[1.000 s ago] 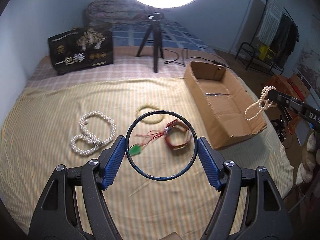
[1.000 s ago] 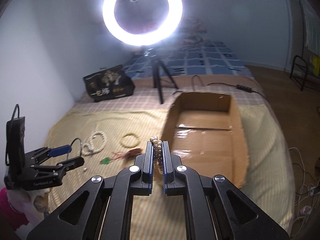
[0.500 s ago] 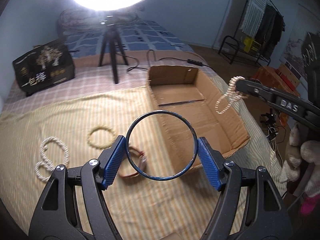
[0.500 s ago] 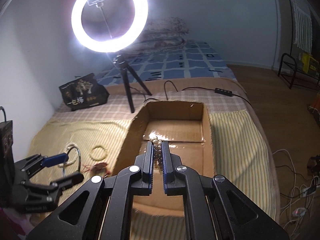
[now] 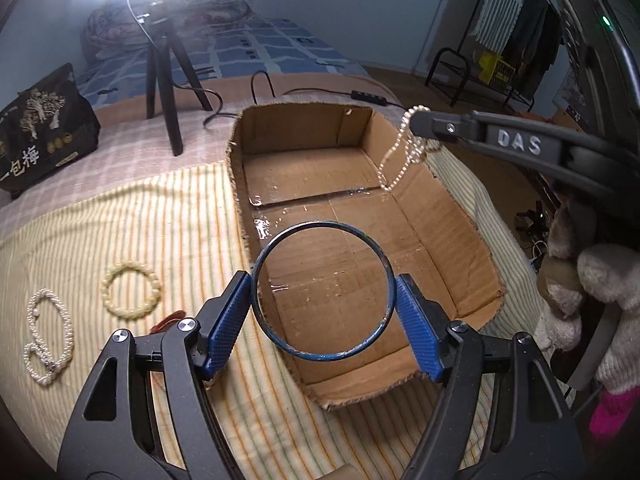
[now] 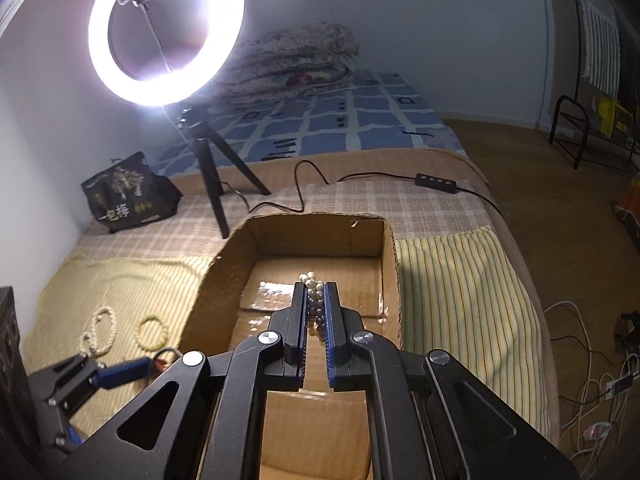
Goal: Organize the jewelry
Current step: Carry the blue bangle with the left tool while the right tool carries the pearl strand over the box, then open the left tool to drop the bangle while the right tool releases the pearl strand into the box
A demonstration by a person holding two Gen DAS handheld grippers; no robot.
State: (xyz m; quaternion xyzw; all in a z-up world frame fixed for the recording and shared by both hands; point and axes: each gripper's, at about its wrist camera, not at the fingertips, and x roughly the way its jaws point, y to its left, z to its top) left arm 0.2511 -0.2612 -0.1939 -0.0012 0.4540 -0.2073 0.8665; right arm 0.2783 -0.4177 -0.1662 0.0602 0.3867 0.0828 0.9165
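My left gripper (image 5: 323, 312) is shut on a dark blue bangle (image 5: 280, 240), held over the near half of the open cardboard box (image 5: 236, 184). My right gripper (image 6: 313, 292) is shut on a pearl necklace (image 6: 310, 280) above the box (image 6: 224, 280); in the left wrist view the necklace (image 5: 400, 160) dangles over the box's far right wall. On the striped yellow cloth left of the box lie a white pearl necklace (image 5: 46, 332), a cream bead bracelet (image 5: 130, 290) and a red cord piece (image 5: 170, 318), partly hidden by my left finger.
A ring light on a black tripod (image 5: 164, 64) stands behind the box, its cable (image 6: 320, 180) trailing along the bed. A black bag (image 5: 38, 132) sits at the far left. A clothes rack (image 5: 504, 40) and cables on the floor (image 6: 592, 380) are to the right.
Both grippers have moved right and forward with their loads: the bangle went from above the cloth to over the box, and the pearl necklace now hangs over the box's far part.
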